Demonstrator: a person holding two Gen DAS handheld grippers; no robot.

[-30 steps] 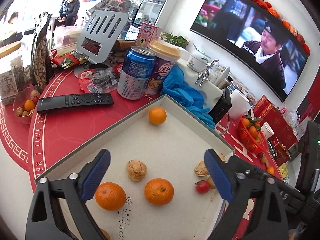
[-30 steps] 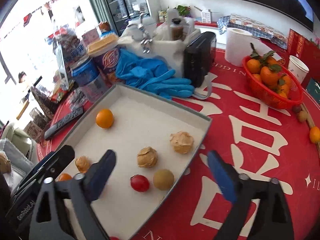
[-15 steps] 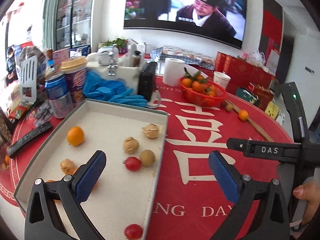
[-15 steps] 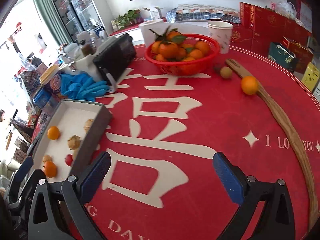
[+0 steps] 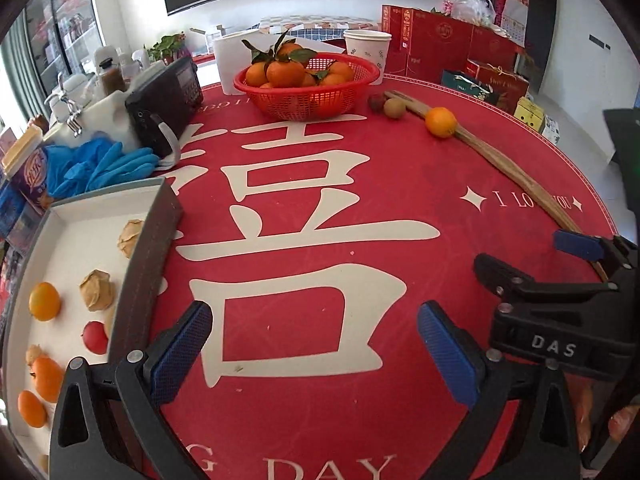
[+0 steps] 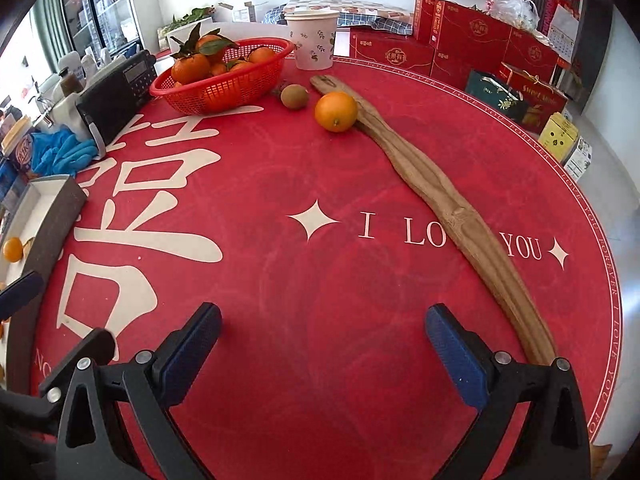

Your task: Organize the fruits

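Observation:
A loose orange (image 6: 336,111) lies on the red tablecloth against a long wooden stick (image 6: 440,200), with a brown kiwi-like fruit (image 6: 294,96) beside it; both show in the left wrist view too, the orange (image 5: 440,121) and the fruit (image 5: 394,107). A red basket (image 5: 308,92) holds several tangerines. A white tray (image 5: 72,216) at the left holds oranges, walnuts and a red fruit (image 5: 95,336). My left gripper (image 5: 314,356) is open and empty above the cloth. My right gripper (image 6: 322,356) is open and empty, well short of the orange.
A black radio (image 5: 166,100), blue gloves (image 5: 104,168), a paper cup (image 6: 311,39) and a paper roll (image 5: 232,60) stand at the back. Red gift boxes (image 6: 480,52) line the far right. The table edge (image 6: 616,280) curves close on the right.
Both grippers have swung right, away from the tray and over the red cloth. The basket, loose orange and wooden stick now fill both views. Both stay open.

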